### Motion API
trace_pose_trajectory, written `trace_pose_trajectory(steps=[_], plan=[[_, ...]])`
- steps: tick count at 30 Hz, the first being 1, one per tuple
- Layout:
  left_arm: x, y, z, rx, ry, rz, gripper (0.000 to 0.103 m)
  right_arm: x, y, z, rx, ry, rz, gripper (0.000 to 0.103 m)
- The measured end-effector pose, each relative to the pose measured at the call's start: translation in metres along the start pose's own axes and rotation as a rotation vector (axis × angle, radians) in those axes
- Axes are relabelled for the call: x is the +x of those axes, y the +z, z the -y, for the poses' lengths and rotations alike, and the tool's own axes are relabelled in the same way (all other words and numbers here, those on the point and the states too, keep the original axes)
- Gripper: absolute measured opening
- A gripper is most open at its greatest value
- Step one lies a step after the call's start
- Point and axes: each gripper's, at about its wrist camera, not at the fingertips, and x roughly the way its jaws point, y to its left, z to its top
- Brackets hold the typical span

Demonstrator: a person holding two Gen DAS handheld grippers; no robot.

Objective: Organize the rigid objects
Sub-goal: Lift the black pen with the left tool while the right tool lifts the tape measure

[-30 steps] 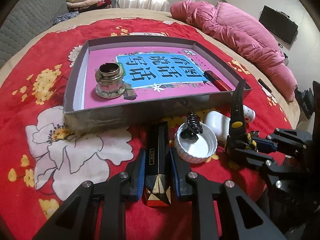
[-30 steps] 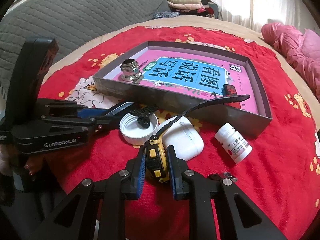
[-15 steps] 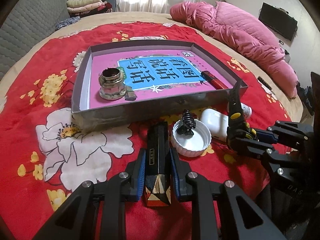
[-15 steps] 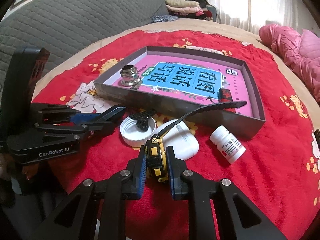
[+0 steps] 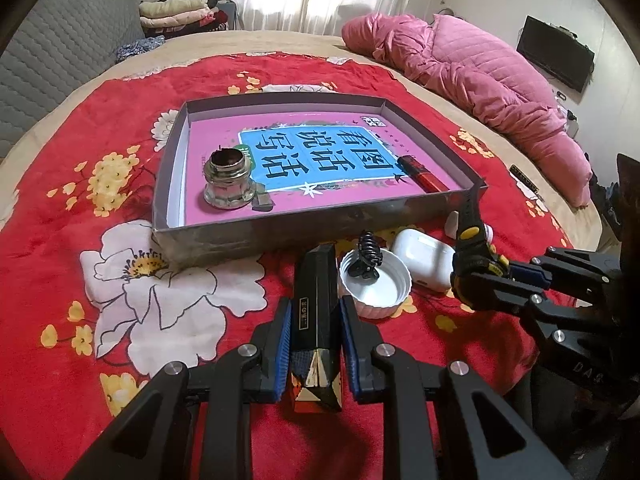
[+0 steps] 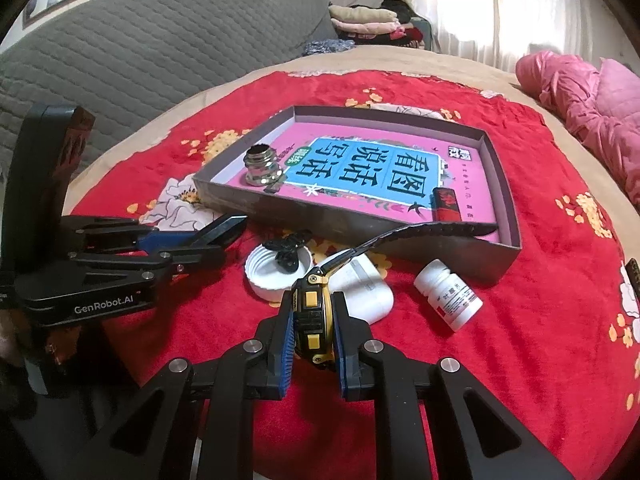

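Right hand-held gripper [image 6: 313, 334] has just finished clamping on the watch [image 6: 314, 314], lifted near the bed's front edge. Left hand-held gripper [image 5: 314, 338] stays clamped on a black box [image 5: 316, 316]. Both seem ready for the tray [image 5: 208, 236].

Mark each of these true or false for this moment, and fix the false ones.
1. The left gripper is closed on a black box. True.
2. The right gripper holds a pill bottle. False: it grips a black and yellow watch; the pill bottle lies on the red blanket.
3. A hair clip sits in the white lid. True.
4. The tray is empty. False: a metal fitting and a red lighter lie in it.
5. The white earbud case lies outside the tray. True.
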Motion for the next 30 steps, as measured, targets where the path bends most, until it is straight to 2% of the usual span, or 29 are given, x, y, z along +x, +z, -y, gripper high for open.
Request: trace_pose_trajectory(steps=[11,18,30], plan=[[-0.019,0.008,0.002,-0.011,0.003,0.080,0.023,-0.018,0.009,0.004,0.007,-0.018,0.070,0.017],[-0.020,0.011,0.001,-0.019,0.003,0.096,0.023,-0.028,0.013,0.005,-0.008,-0.046,0.100,0.017],[-0.034,0.018,-0.003,-0.056,0.023,0.143,0.023,-0.028,0.022,0.004,-0.037,-0.076,0.115,0.017]])
